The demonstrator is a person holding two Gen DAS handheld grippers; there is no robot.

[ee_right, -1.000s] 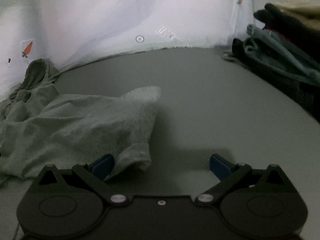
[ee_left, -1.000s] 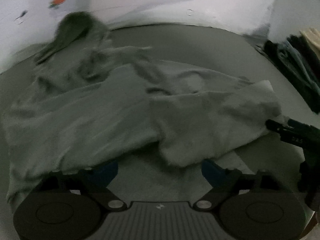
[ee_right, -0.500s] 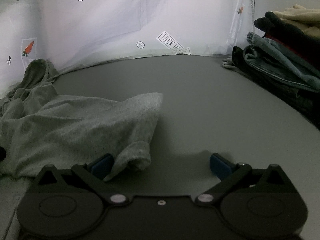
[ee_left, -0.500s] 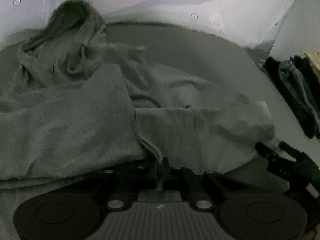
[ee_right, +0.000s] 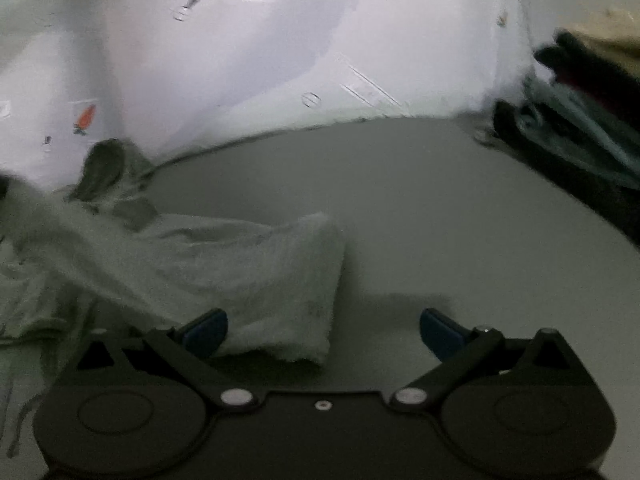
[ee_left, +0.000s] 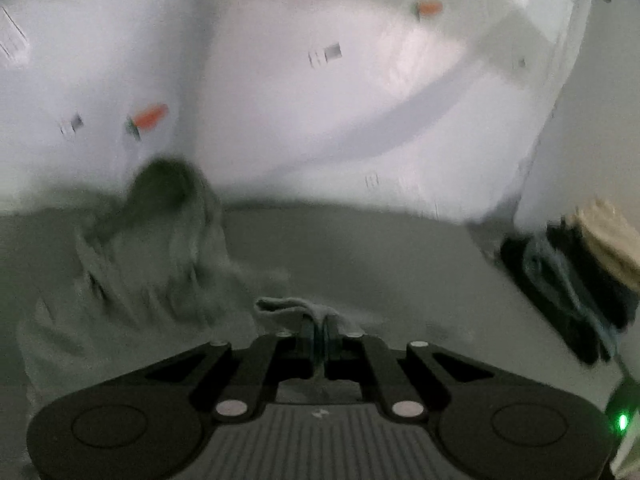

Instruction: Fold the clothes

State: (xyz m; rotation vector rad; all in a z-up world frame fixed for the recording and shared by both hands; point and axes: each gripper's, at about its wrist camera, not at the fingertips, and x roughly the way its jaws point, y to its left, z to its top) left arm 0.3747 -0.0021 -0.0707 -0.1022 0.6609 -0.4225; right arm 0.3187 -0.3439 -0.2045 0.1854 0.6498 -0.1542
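Bare grey table [ee_right: 420, 216] spreads right of the grey hoodie [ee_right: 248, 264]; left gripper [ee_left: 319, 330] pinches its edge, right gripper [ee_right: 322, 330] fingers spread; backdrop print unreadable.

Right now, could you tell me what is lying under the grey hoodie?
Under the grey hoodie only the grey table shows, bare beyond its edges. Whatever the fabric covers is hidden. The left gripper pinches one fold.

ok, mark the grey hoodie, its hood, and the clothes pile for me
grey hoodie [ee_right: 256, 264]: right wrist view, flat body panel near the sleeve end.
hood [ee_right: 106, 164]: right wrist view, dark hood opening.
clothes pile [ee_right: 580, 120]: right wrist view, folded denim layer in the stack.
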